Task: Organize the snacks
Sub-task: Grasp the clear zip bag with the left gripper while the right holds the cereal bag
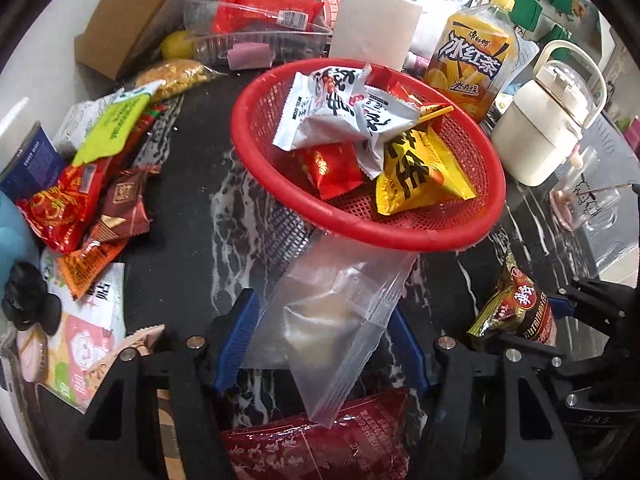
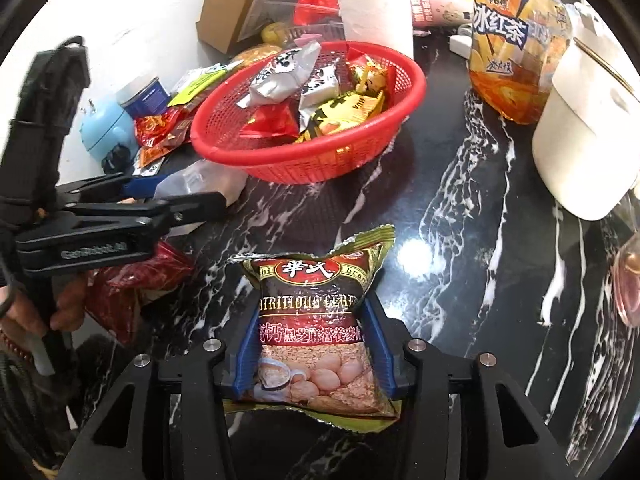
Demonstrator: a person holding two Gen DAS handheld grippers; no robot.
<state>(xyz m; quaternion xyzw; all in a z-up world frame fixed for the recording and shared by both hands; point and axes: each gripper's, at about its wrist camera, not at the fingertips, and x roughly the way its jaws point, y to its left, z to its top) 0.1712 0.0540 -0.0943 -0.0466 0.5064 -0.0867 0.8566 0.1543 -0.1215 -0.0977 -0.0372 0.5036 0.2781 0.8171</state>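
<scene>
My left gripper (image 1: 324,314) is shut on a clear zip bag (image 1: 340,280) with something pale inside; the bag's top corner reaches the near rim of the red mesh basket (image 1: 360,234). Several snack packets lie in the basket: white (image 1: 320,108), red (image 1: 332,166) and yellow (image 1: 416,172). My right gripper (image 2: 312,308) is shut on a brown and gold cereal packet (image 2: 308,280), its blue pads (image 2: 250,354) pressing both sides above the black marble table. In the right wrist view the left gripper (image 2: 160,200) shows on the left, just before the basket (image 2: 280,162).
A pile of loose snack packets (image 1: 80,200) lies left of the basket. Behind it stand a clear tray with a red packet (image 1: 260,20) and a white box (image 1: 376,24). An iced tea bottle (image 1: 476,60), a white jug (image 1: 544,132) and a glass cup (image 1: 584,200) stand on the right. A red packet (image 1: 320,448) lies under my left gripper.
</scene>
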